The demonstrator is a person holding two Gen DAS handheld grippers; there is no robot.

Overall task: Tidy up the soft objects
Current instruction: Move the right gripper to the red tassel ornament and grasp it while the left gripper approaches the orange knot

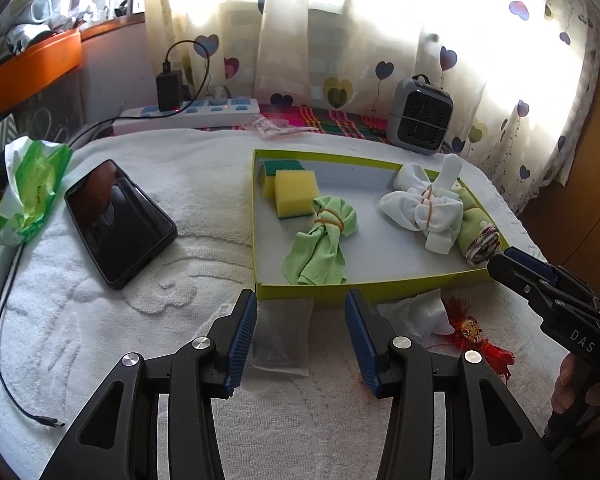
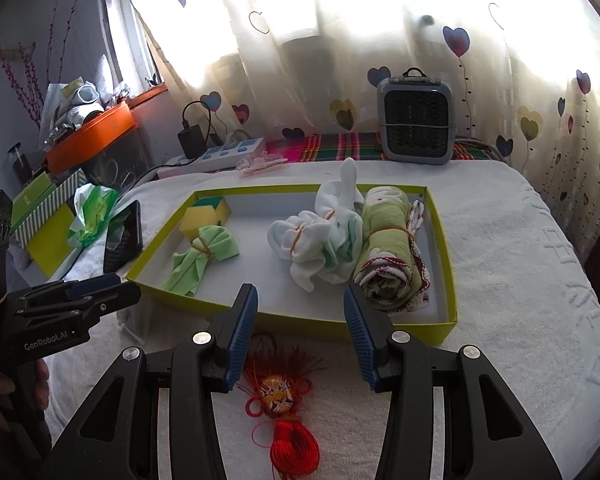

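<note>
Sunlit heart-print curtains back a white towel-covered bench (image 1: 100, 320) carrying one yellow-green tray (image 2: 444, 240). Inside the tray lie two sponges (image 1: 294, 192) at its far left corner, one green cloth bundle (image 1: 324, 240), one white cloth bundle (image 1: 424, 208) and one rolled green towel (image 2: 388, 248) against its right wall. Just outside the tray's near edge lie two pale sachets (image 1: 280, 336) and one red tasselled mask charm (image 2: 278, 396). Both the left tongs (image 1: 300, 340) and right tongs (image 2: 300, 340) stand apart, holding nothing, over bare towel before the tray.
</note>
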